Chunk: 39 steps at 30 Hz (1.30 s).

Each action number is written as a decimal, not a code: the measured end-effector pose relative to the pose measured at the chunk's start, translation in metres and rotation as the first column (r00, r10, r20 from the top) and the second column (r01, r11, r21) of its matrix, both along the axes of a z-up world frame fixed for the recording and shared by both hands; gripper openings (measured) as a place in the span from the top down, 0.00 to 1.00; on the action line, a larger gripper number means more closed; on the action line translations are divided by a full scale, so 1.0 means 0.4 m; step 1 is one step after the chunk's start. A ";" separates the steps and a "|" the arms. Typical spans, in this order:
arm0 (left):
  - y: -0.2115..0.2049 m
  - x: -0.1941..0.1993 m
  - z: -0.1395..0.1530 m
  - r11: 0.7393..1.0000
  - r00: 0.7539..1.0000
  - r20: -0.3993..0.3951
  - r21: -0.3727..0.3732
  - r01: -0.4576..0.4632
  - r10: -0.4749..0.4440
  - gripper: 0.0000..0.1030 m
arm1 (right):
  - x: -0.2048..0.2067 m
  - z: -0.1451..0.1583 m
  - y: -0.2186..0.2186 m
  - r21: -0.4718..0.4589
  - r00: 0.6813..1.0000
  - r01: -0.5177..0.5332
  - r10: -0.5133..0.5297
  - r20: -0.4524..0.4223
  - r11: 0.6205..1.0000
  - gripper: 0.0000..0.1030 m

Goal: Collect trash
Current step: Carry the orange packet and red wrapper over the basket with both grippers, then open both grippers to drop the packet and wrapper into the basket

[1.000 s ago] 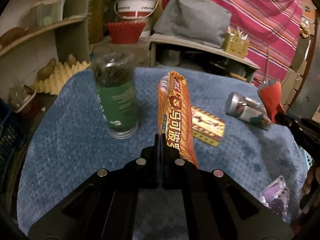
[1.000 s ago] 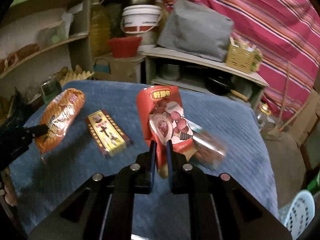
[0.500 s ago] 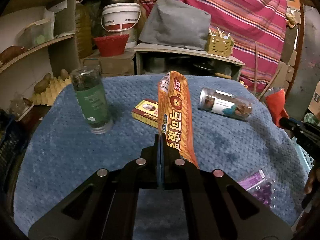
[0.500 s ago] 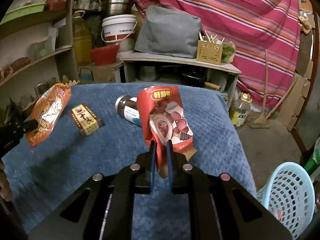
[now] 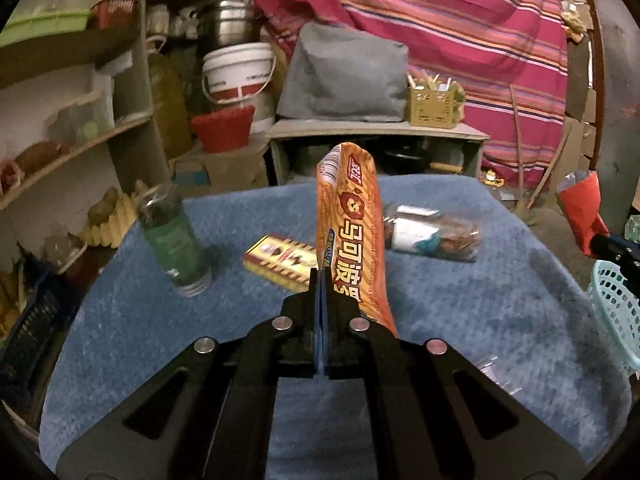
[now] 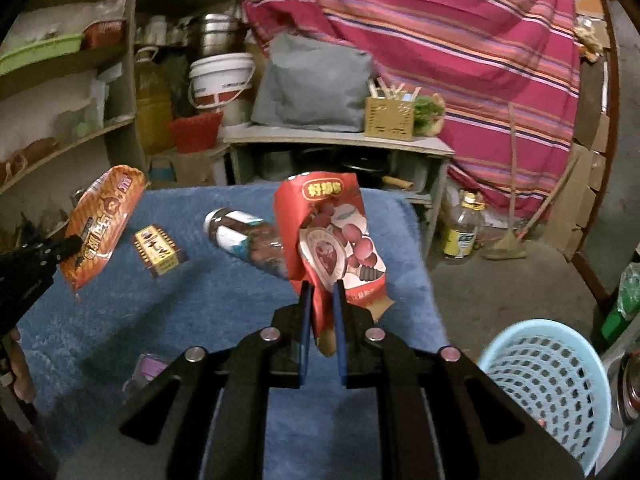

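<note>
Left gripper [image 5: 322, 280]: fingers clenched on long orange snack wrapper [image 5: 352, 232], held above blue-towelled bench [image 5: 140, 320], long axis upright, pointing away. Right gripper [image 6: 321, 292]: fingers pinching crumpled red snack bag [image 6: 332, 236], upright, raised over bench edge. Pale blue mesh plastic basket [image 6: 552, 384] on floor at lower right.

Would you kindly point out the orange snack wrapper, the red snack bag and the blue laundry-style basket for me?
orange snack wrapper [image 5: 352, 224]: left wrist view, on the printed front, mid-length.
red snack bag [image 6: 332, 240]: right wrist view, on the pictured front panel.
blue basket [image 6: 560, 396]: right wrist view, on the perforated inner wall.
</note>
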<state>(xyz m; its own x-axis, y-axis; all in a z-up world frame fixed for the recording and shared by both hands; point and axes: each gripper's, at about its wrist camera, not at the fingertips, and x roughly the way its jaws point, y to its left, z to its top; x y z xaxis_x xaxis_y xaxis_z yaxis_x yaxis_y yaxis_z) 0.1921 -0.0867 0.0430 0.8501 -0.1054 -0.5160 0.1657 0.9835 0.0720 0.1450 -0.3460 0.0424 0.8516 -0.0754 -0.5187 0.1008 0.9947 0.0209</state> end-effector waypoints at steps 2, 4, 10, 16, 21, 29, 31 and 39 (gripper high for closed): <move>-0.042 -0.013 0.016 1.000 1.000 0.014 -0.003 0.013 -0.013 1.00 | -0.023 0.006 -0.039 0.009 1.000 0.020 -0.020 0.005 1.000 0.89; -0.080 -0.021 0.027 0.999 0.999 0.022 -0.008 0.031 -0.030 1.00 | -0.052 0.013 -0.086 0.016 0.999 0.047 -0.047 0.013 0.999 0.89; -0.265 -0.068 0.051 0.991 0.990 0.042 0.000 0.132 -0.132 1.00 | -0.138 0.020 -0.237 0.026 0.991 0.135 -0.136 0.017 0.990 0.89; -0.461 -0.122 0.041 0.971 0.970 0.036 -0.004 0.241 -0.241 1.00 | -0.220 0.008 -0.387 0.031 0.971 0.239 -0.240 0.008 0.970 0.89; -0.621 -0.173 0.007 0.943 0.943 0.015 -0.008 0.334 -0.334 1.00 | -0.279 -0.018 -0.502 0.052 0.949 0.315 -0.315 -0.018 0.948 0.89; -0.849 -0.222 -0.085 0.894 0.893 -0.054 0.007 0.448 -0.447 1.00 | -0.317 -0.072 -0.621 0.094 0.924 0.380 -0.374 -0.073 0.920 0.89; -0.883 -0.221 -0.106 0.887 0.885 -0.077 0.011 0.462 -0.460 1.00 | -0.320 -0.079 -0.633 0.097 0.923 0.384 -0.377 -0.082 0.918 0.89; -0.911 -0.215 -0.132 0.887 0.882 -0.100 0.001 0.462 -0.460 0.53 | -0.330 -0.106 -0.642 0.088 0.925 0.373 -0.364 -0.107 0.924 0.89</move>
